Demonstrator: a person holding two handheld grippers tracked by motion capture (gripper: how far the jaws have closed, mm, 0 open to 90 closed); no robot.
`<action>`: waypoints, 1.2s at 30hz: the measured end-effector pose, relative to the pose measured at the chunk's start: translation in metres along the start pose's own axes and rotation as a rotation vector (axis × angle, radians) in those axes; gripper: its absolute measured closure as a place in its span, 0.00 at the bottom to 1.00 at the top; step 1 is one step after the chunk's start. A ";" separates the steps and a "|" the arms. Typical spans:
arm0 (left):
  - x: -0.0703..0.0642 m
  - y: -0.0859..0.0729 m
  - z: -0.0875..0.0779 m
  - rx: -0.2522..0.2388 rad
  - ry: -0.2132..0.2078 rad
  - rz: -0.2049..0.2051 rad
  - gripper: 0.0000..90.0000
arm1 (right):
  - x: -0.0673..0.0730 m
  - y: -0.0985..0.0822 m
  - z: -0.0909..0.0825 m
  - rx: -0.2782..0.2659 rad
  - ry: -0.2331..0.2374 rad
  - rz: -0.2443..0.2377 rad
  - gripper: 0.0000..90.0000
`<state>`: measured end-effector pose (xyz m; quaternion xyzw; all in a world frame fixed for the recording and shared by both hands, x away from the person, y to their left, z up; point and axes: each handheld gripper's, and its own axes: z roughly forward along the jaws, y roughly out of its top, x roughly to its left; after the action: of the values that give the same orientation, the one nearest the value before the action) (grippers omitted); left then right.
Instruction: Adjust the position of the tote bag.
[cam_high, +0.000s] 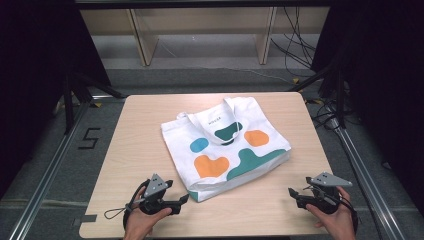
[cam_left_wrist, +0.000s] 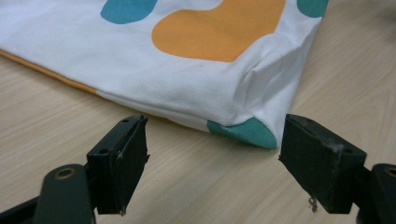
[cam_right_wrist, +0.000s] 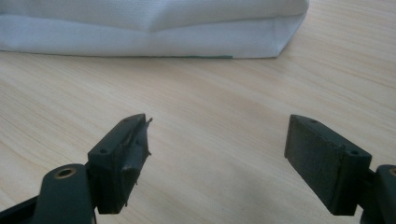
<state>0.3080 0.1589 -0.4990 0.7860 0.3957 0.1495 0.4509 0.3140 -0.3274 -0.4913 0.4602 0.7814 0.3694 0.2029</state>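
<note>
Tote bag (cam_high: 227, 145) of white canvas, printed with orange, teal and blue blobs, lies flat on the light wooden table (cam_high: 130, 150), turned at an angle, its two handles (cam_high: 225, 112) folded over the far end and its bottom edge facing the person. It looks slightly plump, as though something may be inside, but the mouth is at the far side and no contents can be seen, so what it holds cannot be told. Judging by the layout, the work is at the approach step: nothing is gripped yet. The left hand-held gripper (cam_high: 185, 198) rests low on the table with its jaws spread wide, and in the left gripper view (cam_left_wrist: 212, 154) the teal near corner of the bag (cam_left_wrist: 245, 131) sits just ahead of the gap between them, close but not yet between the pads. The right hand-held gripper (cam_high: 291, 191) is likewise released, jaws apart, and in the right gripper view (cam_right_wrist: 217, 158) bare wood lies between it and the bag's folded side edge (cam_right_wrist: 154, 39), well apart. The next move likely calls for the left one to slide forward over the corner and pinch the cloth, while the right one closes in on the other bottom corner.
</note>
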 end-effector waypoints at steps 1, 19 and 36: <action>0.000 0.000 0.000 0.003 -0.003 0.011 0.25 | 0.000 0.000 0.000 0.002 -0.001 0.004 0.25; -0.015 0.006 0.022 0.071 0.054 0.070 0.40 | 0.002 0.000 0.003 0.037 0.003 -0.016 0.25; -0.017 0.011 0.043 0.090 0.045 0.219 0.86 | 0.008 0.000 0.003 0.062 0.002 0.008 0.25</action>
<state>0.3285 0.1175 -0.5116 0.8404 0.3235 0.1975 0.3873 0.3124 -0.3188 -0.4931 0.4689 0.7909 0.3462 0.1865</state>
